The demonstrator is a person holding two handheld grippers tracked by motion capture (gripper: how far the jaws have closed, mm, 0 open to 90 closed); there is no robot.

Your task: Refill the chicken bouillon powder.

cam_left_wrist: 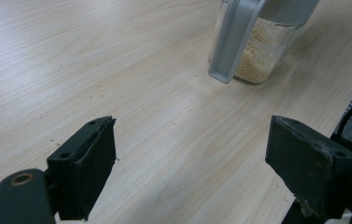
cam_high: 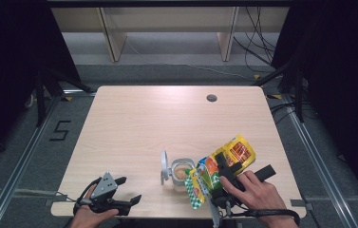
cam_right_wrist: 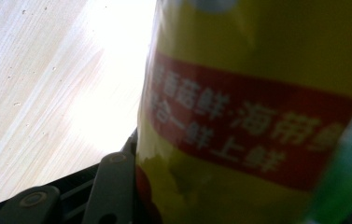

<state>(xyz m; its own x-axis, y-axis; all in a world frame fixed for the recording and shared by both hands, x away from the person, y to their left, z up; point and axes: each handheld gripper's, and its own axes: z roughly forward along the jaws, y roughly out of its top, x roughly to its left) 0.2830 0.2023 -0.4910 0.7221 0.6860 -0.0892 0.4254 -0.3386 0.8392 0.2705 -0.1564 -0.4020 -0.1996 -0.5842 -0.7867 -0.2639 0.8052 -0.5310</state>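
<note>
High view: overhead, facing forward over table [cam_high: 134,123]. Left gripper view: low, close, facing jar [cam_left_wrist: 262,51], shared with high view. Right gripper view: pressed against yellow pouch [cam_right_wrist: 257,116].

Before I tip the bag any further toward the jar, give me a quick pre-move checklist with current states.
1. Jar lid swung open, mouth exposed: ok.
2. Jar upright on the table: ok; the left gripper view shows it part full of pale granules.
3. Yellow seasoning bag held in the right claw: ok, the bag sits between its jaws.
4. Bag's green end over the jar mouth: not ok, it hangs at the jar's side.
5. Bag's end cut open: cannot tell.
6. Left claw steadying the jar: not ok, it is open and rests apart from the jar.
</note>
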